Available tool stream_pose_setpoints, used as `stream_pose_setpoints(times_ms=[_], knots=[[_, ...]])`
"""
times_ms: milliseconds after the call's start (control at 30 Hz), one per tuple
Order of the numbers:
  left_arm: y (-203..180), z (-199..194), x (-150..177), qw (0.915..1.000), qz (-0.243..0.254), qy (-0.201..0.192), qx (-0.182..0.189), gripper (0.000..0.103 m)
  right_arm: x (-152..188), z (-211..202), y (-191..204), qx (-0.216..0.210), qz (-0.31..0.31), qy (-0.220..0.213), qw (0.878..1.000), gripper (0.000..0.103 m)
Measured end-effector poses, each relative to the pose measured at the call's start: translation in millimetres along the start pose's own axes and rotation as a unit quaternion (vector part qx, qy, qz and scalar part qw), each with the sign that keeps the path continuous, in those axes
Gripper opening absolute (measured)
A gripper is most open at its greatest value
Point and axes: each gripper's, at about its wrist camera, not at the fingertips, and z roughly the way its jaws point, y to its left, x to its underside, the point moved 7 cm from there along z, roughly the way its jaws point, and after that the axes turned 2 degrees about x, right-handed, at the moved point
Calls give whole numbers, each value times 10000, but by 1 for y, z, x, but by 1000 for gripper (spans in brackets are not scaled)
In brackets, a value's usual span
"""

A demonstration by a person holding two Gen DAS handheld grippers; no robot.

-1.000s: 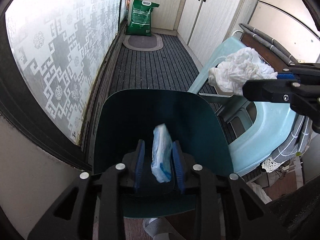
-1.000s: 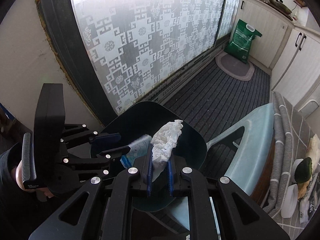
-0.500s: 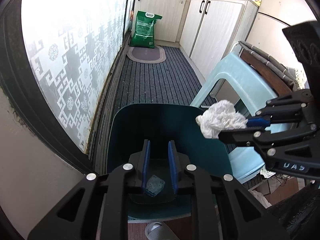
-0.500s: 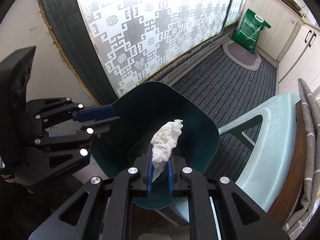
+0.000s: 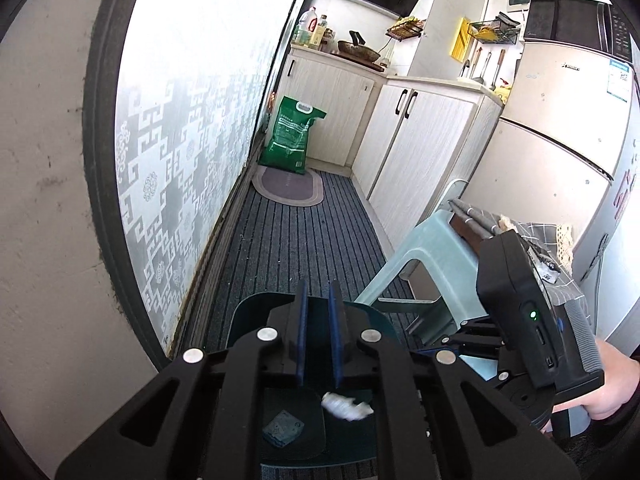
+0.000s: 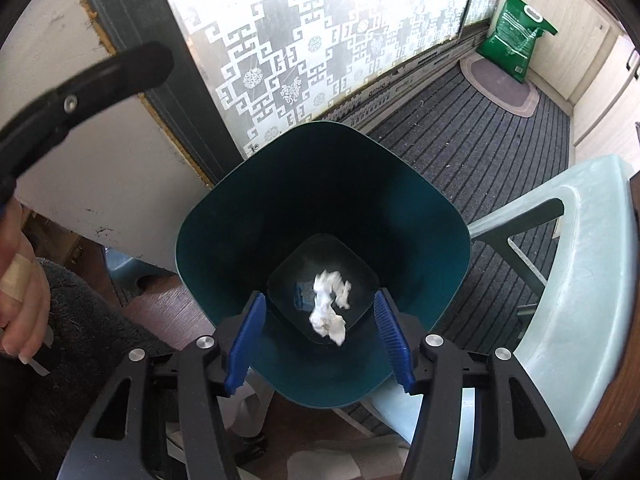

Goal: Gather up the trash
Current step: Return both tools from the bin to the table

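Teal bin (image 6: 248,216) holds white tissue (image 6: 326,312) and a seemingly blue packet (image 6: 302,298); striped grey floor mat (image 6: 472,140).

Black angular left gripper (image 5: 319,336) frame, silver round screws, blue ribbed pads, right gripper (image 6: 318,336) alike, green indicator light, dark fuzzy sleeve (image 6: 76,320)

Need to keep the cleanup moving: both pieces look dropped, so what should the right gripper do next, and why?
Probably lift the right gripper clear of the bin. Its fingers have just opened with nothing between them, and the crumpled tissue is inside the bin beside the blue packet.
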Motion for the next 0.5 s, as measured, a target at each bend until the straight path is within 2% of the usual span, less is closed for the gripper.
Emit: stream_pose_setpoints(times_ms=[267, 400, 500], knots=[[-18, -23, -26, 9980, 0, -534, 325, 11, -7, -33, 0, -93, 7, -603, 9981, 57], [-25, -33, -41, 9957, 16, -831, 414, 12, -7, -46, 1, -5, -127, -817, 9966, 57], [-30, -40, -49, 9943, 31, -983, 408, 13, -8, -73, 1, 67, -281, -1261, 9916, 57]])
